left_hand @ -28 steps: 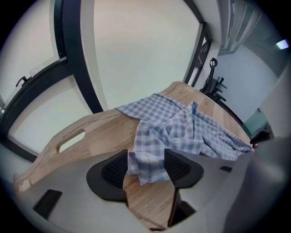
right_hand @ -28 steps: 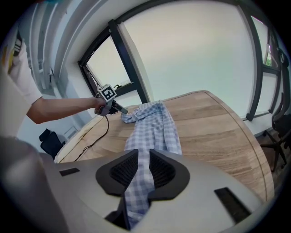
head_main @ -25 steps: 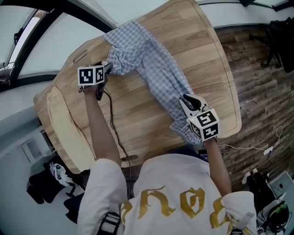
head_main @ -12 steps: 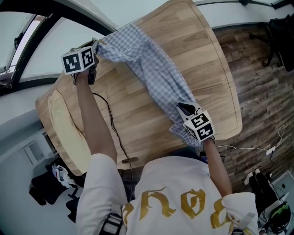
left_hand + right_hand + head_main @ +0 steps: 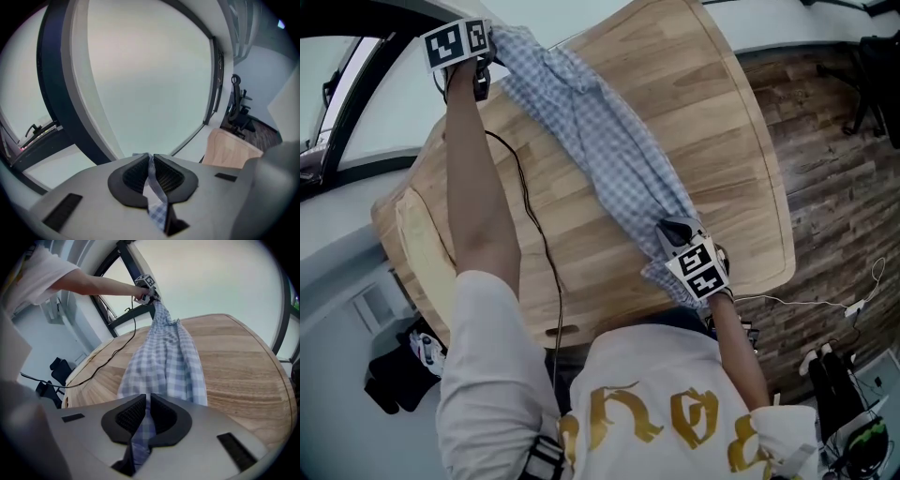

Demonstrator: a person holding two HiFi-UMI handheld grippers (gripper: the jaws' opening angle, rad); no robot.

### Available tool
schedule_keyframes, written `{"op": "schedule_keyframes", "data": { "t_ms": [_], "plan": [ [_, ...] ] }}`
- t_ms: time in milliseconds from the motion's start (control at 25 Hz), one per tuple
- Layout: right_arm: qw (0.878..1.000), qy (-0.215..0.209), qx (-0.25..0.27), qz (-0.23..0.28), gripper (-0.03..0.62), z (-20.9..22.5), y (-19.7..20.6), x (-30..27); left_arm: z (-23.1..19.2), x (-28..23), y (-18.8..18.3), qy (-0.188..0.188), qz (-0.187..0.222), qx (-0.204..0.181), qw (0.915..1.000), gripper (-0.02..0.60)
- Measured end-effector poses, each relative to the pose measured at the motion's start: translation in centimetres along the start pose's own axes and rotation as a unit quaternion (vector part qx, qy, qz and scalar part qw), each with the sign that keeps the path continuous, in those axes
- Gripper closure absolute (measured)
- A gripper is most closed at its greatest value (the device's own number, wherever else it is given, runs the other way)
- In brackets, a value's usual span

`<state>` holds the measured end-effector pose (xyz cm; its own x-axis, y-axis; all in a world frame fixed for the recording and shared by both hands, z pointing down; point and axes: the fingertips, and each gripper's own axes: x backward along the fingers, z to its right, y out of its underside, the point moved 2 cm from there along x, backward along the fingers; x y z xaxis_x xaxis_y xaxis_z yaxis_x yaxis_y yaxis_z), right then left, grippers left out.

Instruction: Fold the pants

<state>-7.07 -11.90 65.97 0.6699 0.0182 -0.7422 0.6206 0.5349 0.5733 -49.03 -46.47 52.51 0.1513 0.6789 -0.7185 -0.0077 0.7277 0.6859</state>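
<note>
Blue-and-white checked pants (image 5: 609,141) stretch diagonally across the wooden table (image 5: 722,122), pulled taut between both grippers. My left gripper (image 5: 490,49) is at the far left corner, past the table's edge, shut on one end of the pants (image 5: 157,212); cloth shows pinched between its pads (image 5: 165,176). My right gripper (image 5: 675,232) is near the front edge, shut on the other end, its jaws having just closed on the fabric. In the right gripper view the pants (image 5: 164,357) run away from the jaws up to the left gripper (image 5: 151,297).
A black cable (image 5: 534,234) trails over the table's left part. A pale cushion (image 5: 427,258) lies along the left edge. Dark window frames (image 5: 56,98) stand behind the table. An office chair (image 5: 241,115) and wood floor (image 5: 834,187) are at the right.
My left gripper closed on the pants' end and carried it up and away toward the far left corner, drawing the cloth straight. My right gripper sank slightly onto the near end.
</note>
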Motion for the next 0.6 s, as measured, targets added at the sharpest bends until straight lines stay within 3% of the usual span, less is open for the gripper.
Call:
{"op": "schedule_keyframes", "data": {
  "t_ms": [80,200,320,480,600],
  "plan": [
    [1.0,-0.001,0.001,0.002,0.543,0.1,-0.1,-0.1,-0.1,-1.8,1.6,-0.024,-0.026,-0.028,0.999,0.523],
    [1.0,-0.005,0.003,0.004,0.543,0.3,-0.1,-0.2,-0.4,-2.5,4.0,-0.031,-0.038,-0.039,0.998,0.427],
    [1.0,-0.008,0.0,-0.001,0.548,0.7,0.3,-0.3,1.8,-2.3,5.1,0.007,-0.033,-0.03,0.999,0.413],
    [1.0,-0.012,-0.022,-0.001,0.549,0.7,0.1,-0.1,7.4,0.1,4.5,0.05,0.009,-0.061,0.9969,0.41],
    [0.999,0.021,-0.037,0.026,0.554,1.0,-1.2,1.0,12.6,3.4,4.6,0.105,0.046,-0.064,0.9913,0.41]
  ]
}}
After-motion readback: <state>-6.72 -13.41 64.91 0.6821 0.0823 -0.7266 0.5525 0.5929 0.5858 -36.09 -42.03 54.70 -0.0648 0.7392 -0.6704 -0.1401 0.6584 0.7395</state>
